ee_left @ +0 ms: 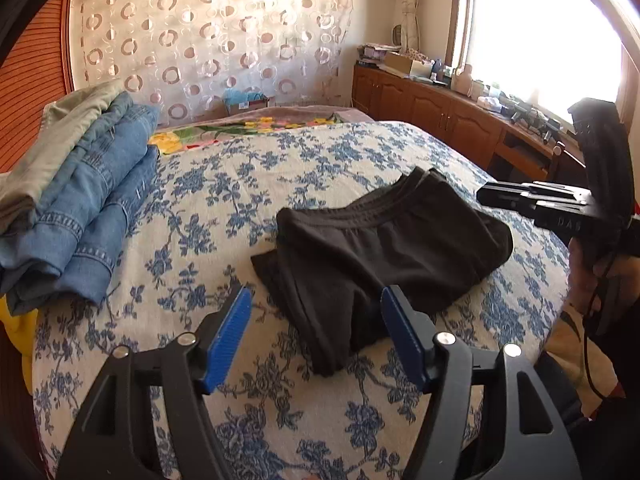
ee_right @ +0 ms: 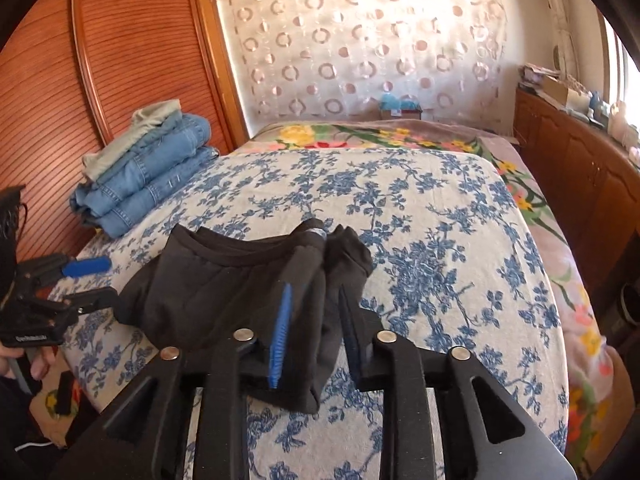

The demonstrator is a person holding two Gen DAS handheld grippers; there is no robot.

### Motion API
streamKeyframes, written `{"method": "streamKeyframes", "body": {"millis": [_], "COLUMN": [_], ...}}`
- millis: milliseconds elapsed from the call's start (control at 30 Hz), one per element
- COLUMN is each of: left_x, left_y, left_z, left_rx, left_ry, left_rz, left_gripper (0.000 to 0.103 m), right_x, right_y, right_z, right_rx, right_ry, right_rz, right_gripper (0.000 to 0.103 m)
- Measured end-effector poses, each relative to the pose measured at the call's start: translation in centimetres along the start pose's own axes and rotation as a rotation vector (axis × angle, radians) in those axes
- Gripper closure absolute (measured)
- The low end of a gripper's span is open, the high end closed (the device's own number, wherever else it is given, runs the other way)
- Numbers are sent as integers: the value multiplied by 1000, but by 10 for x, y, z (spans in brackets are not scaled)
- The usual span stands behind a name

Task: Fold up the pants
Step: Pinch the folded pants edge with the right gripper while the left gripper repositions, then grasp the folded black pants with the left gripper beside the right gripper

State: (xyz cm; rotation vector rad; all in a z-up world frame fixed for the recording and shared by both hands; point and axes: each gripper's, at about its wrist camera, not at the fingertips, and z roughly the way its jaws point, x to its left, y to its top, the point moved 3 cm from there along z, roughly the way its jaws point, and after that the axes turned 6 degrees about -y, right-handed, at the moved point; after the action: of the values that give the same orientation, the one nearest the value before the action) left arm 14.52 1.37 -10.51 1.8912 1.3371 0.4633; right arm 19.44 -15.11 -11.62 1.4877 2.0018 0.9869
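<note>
Black pants point(ee_left: 384, 248) lie folded in a bundle on the blue-flowered bedspread point(ee_left: 248, 184), waistband toward the far side. My left gripper point(ee_left: 316, 320) is open, its blue pads either side of the bundle's near corner, just above the bed. In the right wrist view the right gripper point(ee_right: 314, 308) is shut on a fold of the black pants point(ee_right: 240, 292), the cloth pinched between its blue pads. The left gripper shows there at the left edge point(ee_right: 86, 266); the right gripper shows in the left wrist view point(ee_left: 532, 200).
A stack of folded jeans and a pale green garment point(ee_left: 88, 208) sits at the bed's left side by the wooden headboard point(ee_right: 120, 60). A wooden cabinet point(ee_left: 440, 108) with clutter runs along the right under the window. A patterned curtain point(ee_right: 360, 40) hangs behind.
</note>
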Motion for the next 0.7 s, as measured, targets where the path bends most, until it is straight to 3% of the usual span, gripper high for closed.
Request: {"method": "streamKeyframes", "body": {"millis": [267,700], "left_x": [5,21], "left_y": [10,9], "left_z": [15,39], "left_rx": [0,39], "left_ry": [21,19], "left_rz": [-8,-77], "left_gripper": [35,35], "right_x": [2,-7], "right_y": [6,3], "right_z": [20,50], "right_rx": [24,94], "right_ry": [3,-51], "right_rz": [-11,-3], "right_gripper": [57,45]}}
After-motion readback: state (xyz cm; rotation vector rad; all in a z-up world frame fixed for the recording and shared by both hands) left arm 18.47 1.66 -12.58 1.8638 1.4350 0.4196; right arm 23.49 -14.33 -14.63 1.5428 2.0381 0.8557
